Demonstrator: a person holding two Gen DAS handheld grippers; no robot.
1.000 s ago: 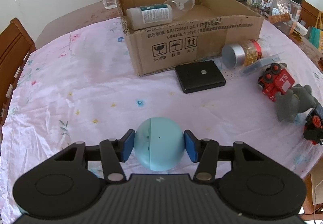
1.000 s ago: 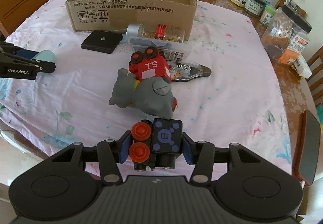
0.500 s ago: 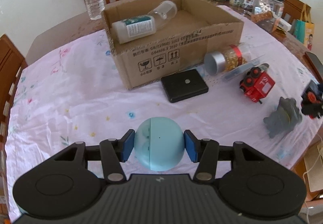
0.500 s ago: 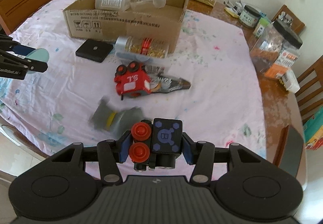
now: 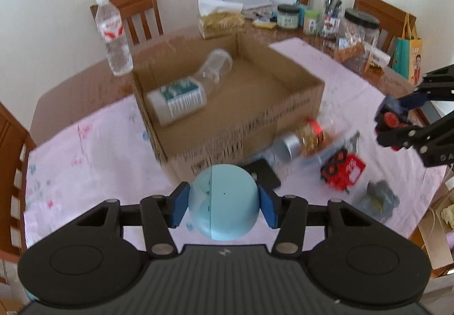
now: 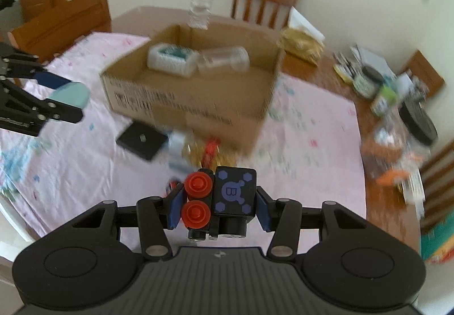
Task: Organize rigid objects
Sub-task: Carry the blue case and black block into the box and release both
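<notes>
Cardboard box (image 5: 244,127): two bottles | left claw (image 5: 224,202): blue ball | right claw (image 6: 218,202): black toy

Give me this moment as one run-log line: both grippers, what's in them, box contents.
left hand-held gripper: shut on blue ball | right hand-held gripper: shut on black toy car | cardboard box: two bottles inside | phase: carrying, nothing released
</notes>
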